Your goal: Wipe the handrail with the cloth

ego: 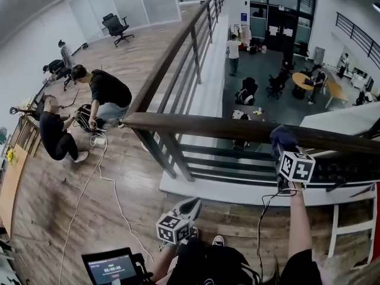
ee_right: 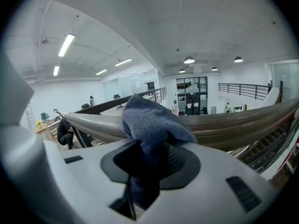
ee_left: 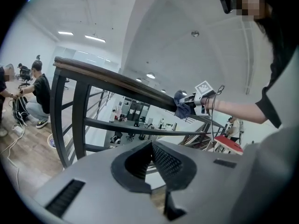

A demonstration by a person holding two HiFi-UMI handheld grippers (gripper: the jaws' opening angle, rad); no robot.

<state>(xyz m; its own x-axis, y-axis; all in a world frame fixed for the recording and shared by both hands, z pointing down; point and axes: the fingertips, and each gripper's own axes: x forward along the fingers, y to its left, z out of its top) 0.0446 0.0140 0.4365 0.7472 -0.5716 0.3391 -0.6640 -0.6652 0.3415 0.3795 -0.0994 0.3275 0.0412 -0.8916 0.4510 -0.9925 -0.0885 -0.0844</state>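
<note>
One handrail point(ego: 208, 126), dark wood, crosses mid-frame. The right gripper point(ego: 285, 152), right of centre, is clamped on the cloth point(ego: 281, 136), which rests against the rail's top. The left gripper point(ego: 190, 205), low centre, has its jaws together on nothing. The cloth is judged soft, light and limp, best held by a bunched fold. No writing is legible; the digits on the screen point(ego: 111, 269) at lower left blur.

A dusty blue cloth point(ee_right: 154, 125) is showing at the centre of the right gripper view, against a dark brown, wood-grained handrail point(ee_right: 233, 125). The right gripper point(ee_right: 152, 160) and left gripper point(ee_left: 152, 160) are appearing pale grey with black, finely textured pads. In the head view, a white cube point(ego: 295, 166) at right is displaying black square patterns. The floor point(ego: 53, 200) at lower left is showing light brown planks.
</note>
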